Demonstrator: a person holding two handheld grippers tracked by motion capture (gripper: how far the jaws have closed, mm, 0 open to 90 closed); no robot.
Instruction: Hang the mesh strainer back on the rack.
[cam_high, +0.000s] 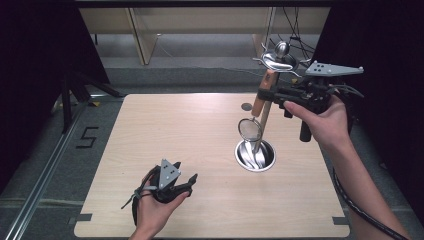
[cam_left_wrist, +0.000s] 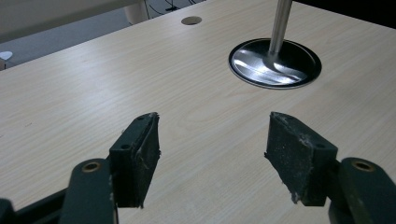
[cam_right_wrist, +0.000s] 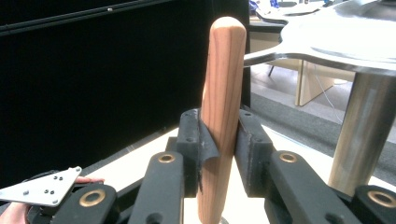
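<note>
On the pale wooden table (cam_high: 165, 130) stands a steel rack with a round base (cam_high: 255, 155). My right gripper (cam_high: 265, 93) is clamped on the wooden handle of a small mesh strainer (cam_high: 250, 128), long axis near upright, just beside the rack's post. My left gripper (cam_high: 187, 182) rests wide open and empty, well apart.

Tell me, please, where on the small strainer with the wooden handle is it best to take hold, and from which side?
Grip the wooden handle, coming level from the side, as the right gripper does. The handle is a straight, nearly upright round rod, so the pads close flat on it, clear of the metal stand. The round mesh head hanging below looks too delicate to squeeze.
</note>
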